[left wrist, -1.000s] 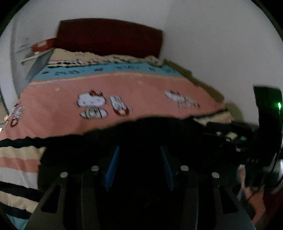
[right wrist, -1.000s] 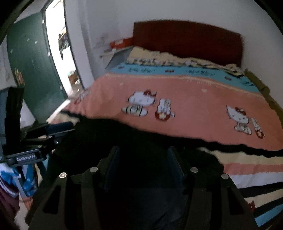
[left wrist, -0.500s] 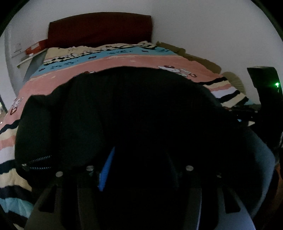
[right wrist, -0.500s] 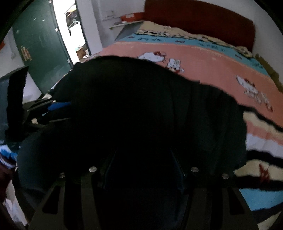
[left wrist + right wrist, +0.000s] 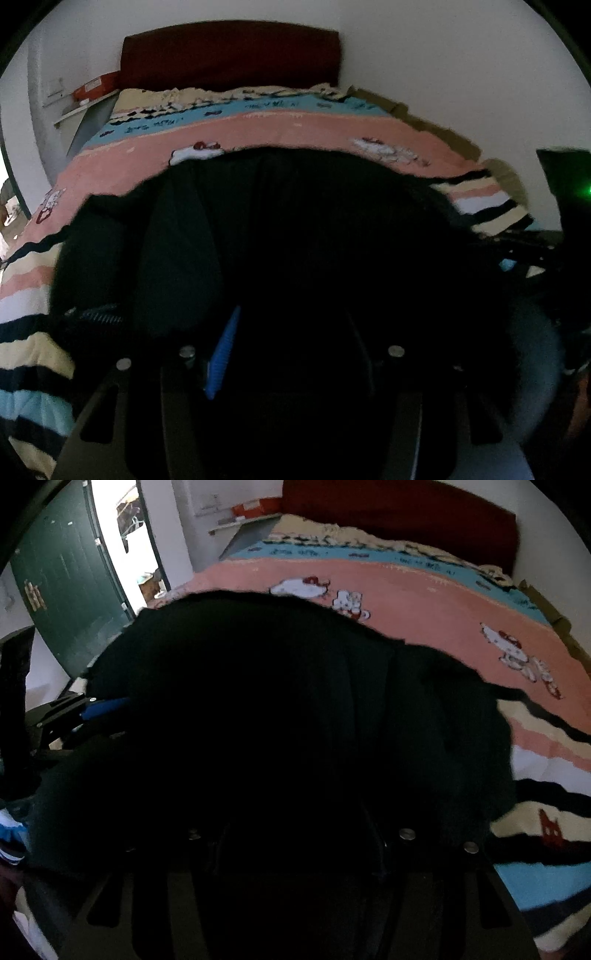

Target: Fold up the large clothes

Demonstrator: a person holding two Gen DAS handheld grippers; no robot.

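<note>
Both claws tip steeply down over the near end of the bed (image 5: 295,129), side by side. The black jacket (image 5: 314,229) lies spread on the striped cartoon-cat blanket (image 5: 461,602) and fills most of each view. On the left claw (image 5: 291,354) one blue pad (image 5: 223,350) shows clear of the cloth, the fingers spread with dark fabric between them. The right claw (image 5: 295,842) is lost in the black cloth; I cannot tell whether it pinches anything. A dark red headboard (image 5: 229,55) stands at the far wall, a green door (image 5: 70,590) stands open.
</note>
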